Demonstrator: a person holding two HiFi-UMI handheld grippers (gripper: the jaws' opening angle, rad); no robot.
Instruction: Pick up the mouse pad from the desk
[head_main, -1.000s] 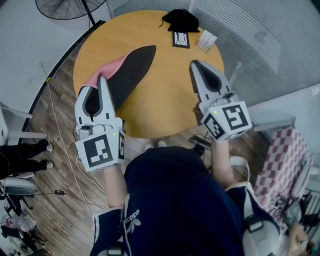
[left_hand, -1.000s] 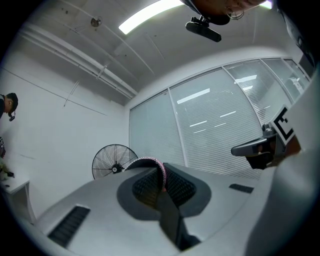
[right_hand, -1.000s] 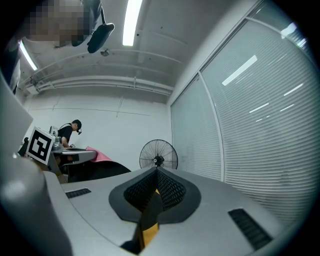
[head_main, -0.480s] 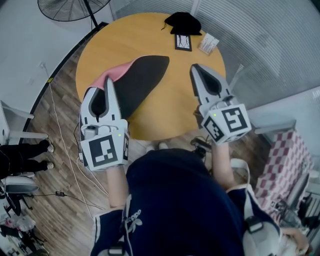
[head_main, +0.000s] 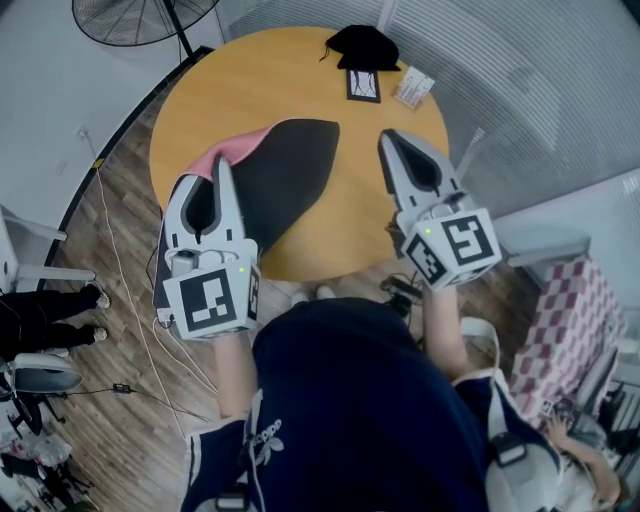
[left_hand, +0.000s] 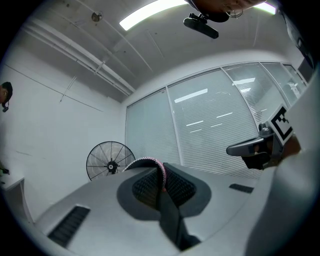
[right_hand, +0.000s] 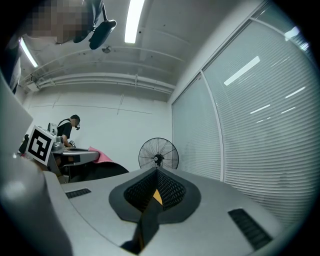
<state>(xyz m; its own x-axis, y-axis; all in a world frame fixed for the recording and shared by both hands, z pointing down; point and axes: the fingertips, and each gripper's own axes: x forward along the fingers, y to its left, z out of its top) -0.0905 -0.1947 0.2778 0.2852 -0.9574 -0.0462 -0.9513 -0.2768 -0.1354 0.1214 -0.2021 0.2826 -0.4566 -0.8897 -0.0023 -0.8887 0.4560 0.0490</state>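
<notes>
Left tongs (head_main: 218, 172): closed on the near-left edge of the mouse pad (head_main: 285, 165). In the left gripper view the pink-backed edge is seen pinched between the two jaws, with no gap left.
Right tongs (head_main: 388, 140): closed and empty. Only a sliver of the yellow worktop (head_main: 260, 80) is seen through the slit between the jaws in the right gripper view, and nothing is touched.
Mouse pad: held over the left edge of the round worktop, black face up, with the pink underside shown along its left side. It is tilted and sags away from the grip. Whether its far tip rests on the worktop or hangs clear cannot be told.
Step in hand: the lift is judged to be under way, the grasp being already made. The pad is carried by one edge only.
Next move: a rise of the left tongs is called for until the whole pad is seen clear of the worktop. A firm grip is needed, since a limp pad held by one edge may slip or swing.
Right tongs' part: none is judged to be needed. They are held above the right edge of the worktop, apart from the pad.
Other things: a black pouch (head_main: 365, 42), a card (head_main: 362, 82) and a small packet (head_main: 414, 85) are set at the far edge, well apart from the pad.
</notes>
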